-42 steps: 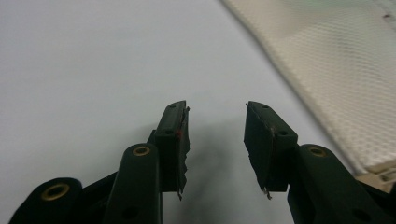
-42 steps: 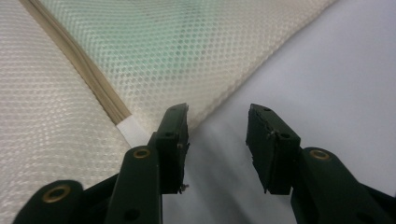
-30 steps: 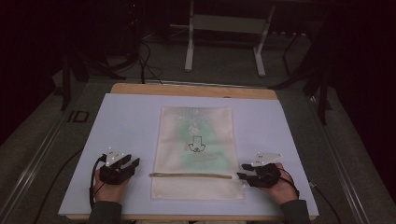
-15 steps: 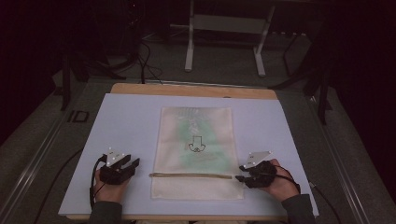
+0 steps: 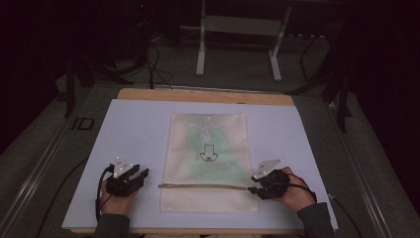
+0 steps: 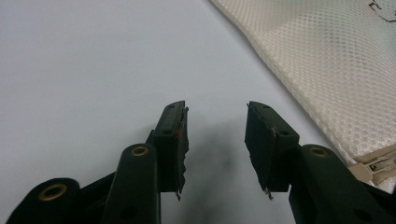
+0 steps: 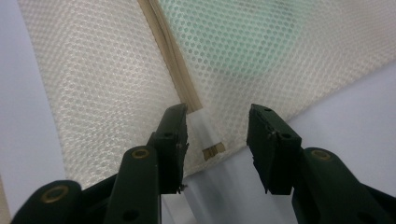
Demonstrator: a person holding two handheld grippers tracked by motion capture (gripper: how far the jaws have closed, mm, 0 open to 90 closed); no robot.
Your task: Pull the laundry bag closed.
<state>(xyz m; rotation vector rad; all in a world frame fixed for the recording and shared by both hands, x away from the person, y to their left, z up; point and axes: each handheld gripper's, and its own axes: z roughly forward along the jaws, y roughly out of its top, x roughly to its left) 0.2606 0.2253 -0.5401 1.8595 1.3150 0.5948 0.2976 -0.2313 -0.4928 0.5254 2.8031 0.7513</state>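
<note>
My right hand-held gripper [image 5: 253, 183] sits at the right edge of the mesh laundry bag [image 5: 208, 163], jaws spread, with the end of the zipper tape [image 7: 214, 150] lying between them but not yet pinched. My left hand-held gripper [image 5: 139, 174] is also spread, holding nothing, resting on the bench [image 5: 133, 124] just off the bag's left edge, at about 9 o'clock from the zipper [image 5: 203, 186]. The bag lies flat in the middle of the bench, its long side running from 12 to 6 o'clock, the zipper crossing it near the 6 o'clock end. A green shape shows through the mesh, and a small dark printed mark [image 5: 208, 153] sits near the centre.

The risk I see is in the right gripper view: the tape end is thin and lies nearer my left jaw than the middle of the gap. If I close as I stand, I may catch a fold of mesh with it, or only nip the tape's corner and have it slide out when I pull. And with the left gripper off the fabric, any pull toward 3 o'clock would likely drag the whole light bag instead of working the zipper; I judge it needs anchoring at the left end, where a small tab [image 6: 379, 165] shows beside my jaw.

Nothing else lies on the bench. Beyond its 12 o'clock edge stand a metal frame [image 5: 237, 25] and loose cables on the floor, well apart from my work.
</note>
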